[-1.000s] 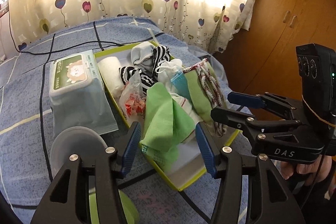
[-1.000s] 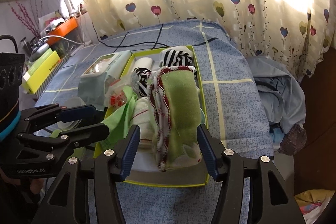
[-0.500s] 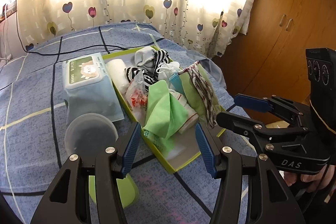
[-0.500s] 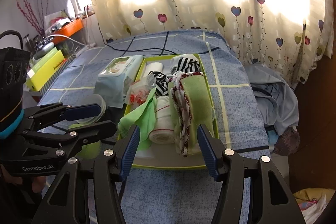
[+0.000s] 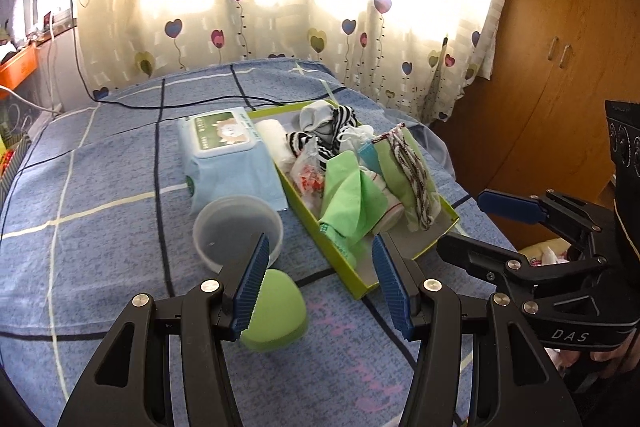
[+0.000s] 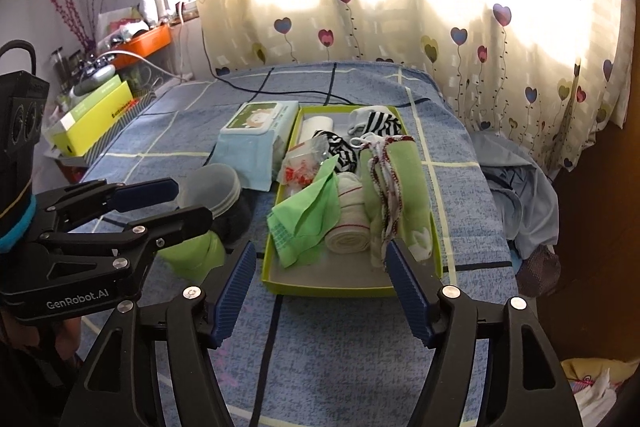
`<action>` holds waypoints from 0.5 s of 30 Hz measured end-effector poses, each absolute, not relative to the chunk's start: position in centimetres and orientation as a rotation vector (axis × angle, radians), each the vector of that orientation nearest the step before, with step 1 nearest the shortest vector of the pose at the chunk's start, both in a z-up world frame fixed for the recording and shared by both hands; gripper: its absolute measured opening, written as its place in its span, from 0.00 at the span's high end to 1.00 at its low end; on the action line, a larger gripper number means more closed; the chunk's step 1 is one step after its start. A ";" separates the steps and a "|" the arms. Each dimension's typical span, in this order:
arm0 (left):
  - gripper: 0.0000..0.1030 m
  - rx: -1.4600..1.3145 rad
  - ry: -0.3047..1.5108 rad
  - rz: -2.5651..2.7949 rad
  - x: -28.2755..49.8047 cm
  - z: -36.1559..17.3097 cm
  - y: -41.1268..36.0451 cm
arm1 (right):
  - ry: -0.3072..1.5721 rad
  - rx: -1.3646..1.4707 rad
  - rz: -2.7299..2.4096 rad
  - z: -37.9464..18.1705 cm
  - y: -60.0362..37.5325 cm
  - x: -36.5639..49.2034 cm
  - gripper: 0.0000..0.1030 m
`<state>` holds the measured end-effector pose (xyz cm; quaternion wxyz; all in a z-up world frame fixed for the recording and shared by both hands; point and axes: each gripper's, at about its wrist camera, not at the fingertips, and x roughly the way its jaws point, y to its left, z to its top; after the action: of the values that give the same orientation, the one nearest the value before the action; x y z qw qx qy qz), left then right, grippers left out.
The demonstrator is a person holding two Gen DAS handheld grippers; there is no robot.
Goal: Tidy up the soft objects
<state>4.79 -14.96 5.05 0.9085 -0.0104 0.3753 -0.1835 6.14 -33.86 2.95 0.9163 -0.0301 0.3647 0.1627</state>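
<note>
Most of the soft things are already lying inside the shallow lime-green cardboard tray (image 6: 352, 287) on the blue checked bedcover (image 6: 452, 155): a light green cloth (image 6: 308, 215), a rolled white bandage with red stripes (image 6: 348, 223), a folded green towel with red-and-white trim (image 6: 396, 187), black-and-white striped socks (image 6: 376, 125) and a small clear bag with red bits (image 6: 300, 169). Judging by that, you are nearing the end of the sorting. What is sitting outside the tray is the pale blue pack of wet wipes (image 5: 228, 155), touching its left wall, plus a clear round plastic tub (image 5: 236, 231) and a green rounded cup (image 5: 276, 311) nearer you; whether any of those belong in the tray I cannot tell. Your right gripper (image 6: 322, 291) is standing spread, its jaws having just been opening, with nothing between them; the tray's near edge is lying just beyond its tips. Your left gripper (image 5: 318, 285) is also spread and empty, hovering between the green cup and the tray's near corner.
</note>
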 end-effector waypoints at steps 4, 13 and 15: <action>0.47 -0.014 0.768 -0.362 4.1 5.0 -14.4 | 0.752 -0.071 0.335 2.9 -33.0 5.6 0.34; 0.47 -0.010 0.771 -0.326 3.1 4.4 -13.1 | 0.769 -0.074 0.330 2.5 -31.9 4.8 0.33; 0.47 -0.019 0.772 -0.334 3.0 4.3 -12.9 | 0.769 -0.078 0.328 2.4 -31.7 4.7 0.33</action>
<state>2.99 -12.92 4.31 0.9128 -0.0091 0.3747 -0.1623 4.72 -31.73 2.45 0.9131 -0.0377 0.3735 0.1590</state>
